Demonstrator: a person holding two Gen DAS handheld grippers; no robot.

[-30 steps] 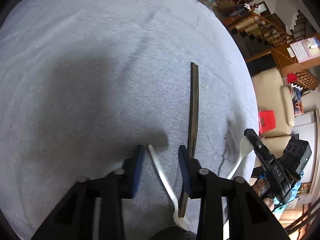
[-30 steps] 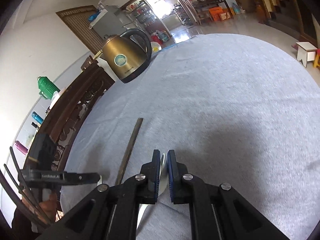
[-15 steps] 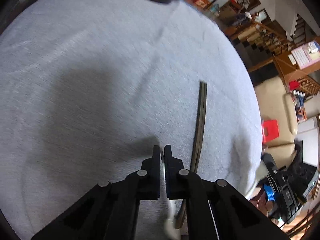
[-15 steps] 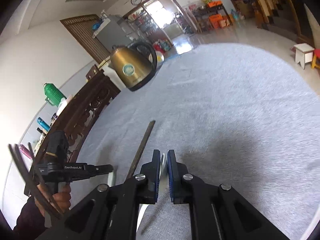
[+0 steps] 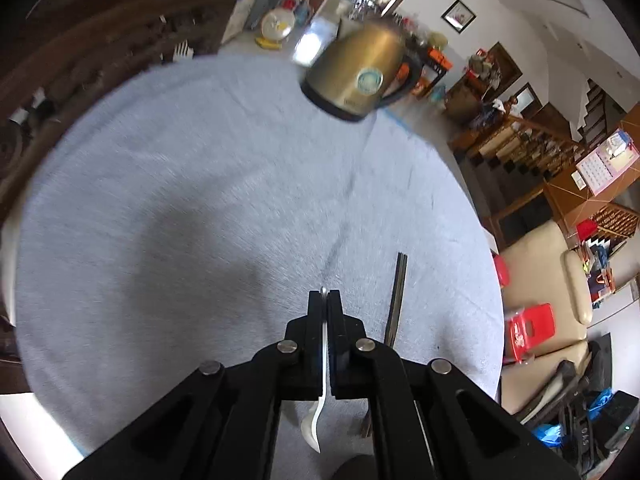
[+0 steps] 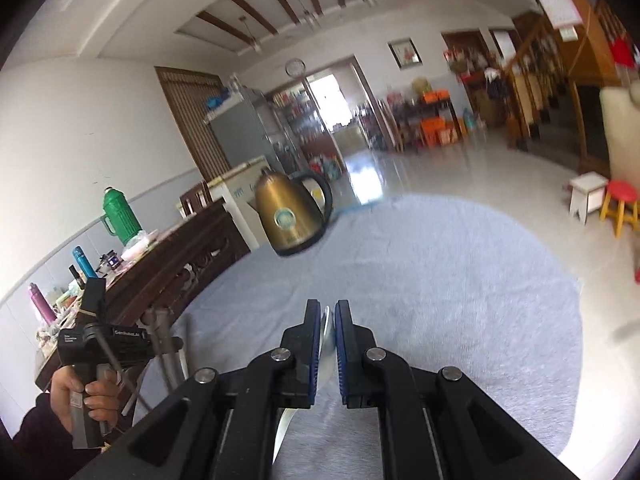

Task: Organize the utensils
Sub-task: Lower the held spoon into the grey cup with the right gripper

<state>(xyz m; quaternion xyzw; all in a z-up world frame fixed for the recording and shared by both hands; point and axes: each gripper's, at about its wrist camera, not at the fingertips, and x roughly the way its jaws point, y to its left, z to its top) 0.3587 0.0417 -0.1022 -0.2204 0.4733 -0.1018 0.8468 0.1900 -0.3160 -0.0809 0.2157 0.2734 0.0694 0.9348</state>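
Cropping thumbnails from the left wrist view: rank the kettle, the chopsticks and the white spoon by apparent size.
1. kettle, clearly largest.
2. and 3. chopsticks and white spoon: similar apparent length, spoon partly hidden and nearer, so unranked.

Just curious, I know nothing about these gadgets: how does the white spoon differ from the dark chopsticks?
The slim white plastic spoon is clamped in the left gripper, lifted; the dark brown chopsticks lie loose on the grey cloth. The spoon curves into a bowl; the chopsticks are straight. Both are long, thin utensils.

1 white spoon [image 5: 322,364], 1 metal utensil [image 6: 328,340], 1 pair of chopsticks [image 5: 397,300], 1 kettle [image 5: 362,76].
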